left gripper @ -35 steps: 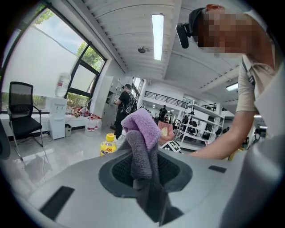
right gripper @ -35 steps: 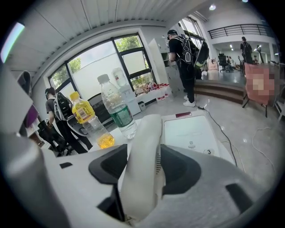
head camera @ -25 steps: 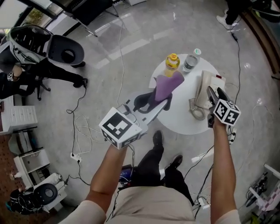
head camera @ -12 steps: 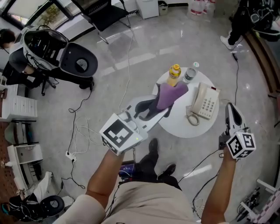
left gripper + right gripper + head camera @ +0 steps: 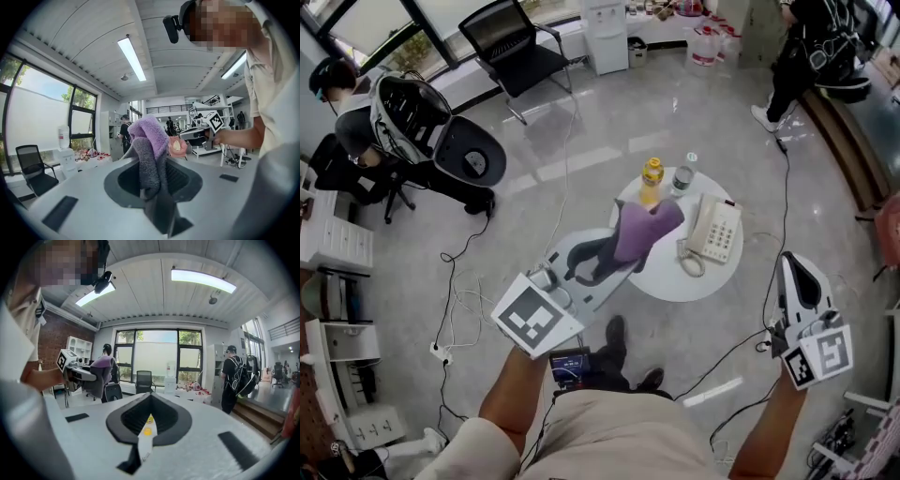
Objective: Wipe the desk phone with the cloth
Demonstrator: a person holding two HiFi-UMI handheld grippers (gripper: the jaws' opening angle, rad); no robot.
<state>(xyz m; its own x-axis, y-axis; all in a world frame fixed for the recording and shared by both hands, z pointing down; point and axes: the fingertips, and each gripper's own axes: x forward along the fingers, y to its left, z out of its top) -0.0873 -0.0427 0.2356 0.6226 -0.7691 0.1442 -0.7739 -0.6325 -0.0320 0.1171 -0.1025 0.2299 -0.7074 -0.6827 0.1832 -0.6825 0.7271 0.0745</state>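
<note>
Desk phone: a cream push-button unit with its handset on the cradle. It sits on the right half of the round white table. Its coiled cord lies on the tabletop at the phone's near-left corner. Neither of my tongs touches the phone.

Left tongs: the jaws are clamped on the purple-and-grey terry cloth. In the left gripper view the cloth fills the gap between the jaws and bunches up above them. In the head view the cloth overlaps the left part of the table. It shows just beside the yellow-capped yellow bottle and apart from the phone.

Right tongs: the jaws are together with nothing between them. The right gripper view shows the two tips meeting in one line. In the head view these tongs are to the right of the table, over the grey polished floor and well apart from the phone.

Other items: a clear plastic water bottle stands at the table's far edge, next to the yellow bottle. A black office chair stands on the floor well beyond the table.
</note>
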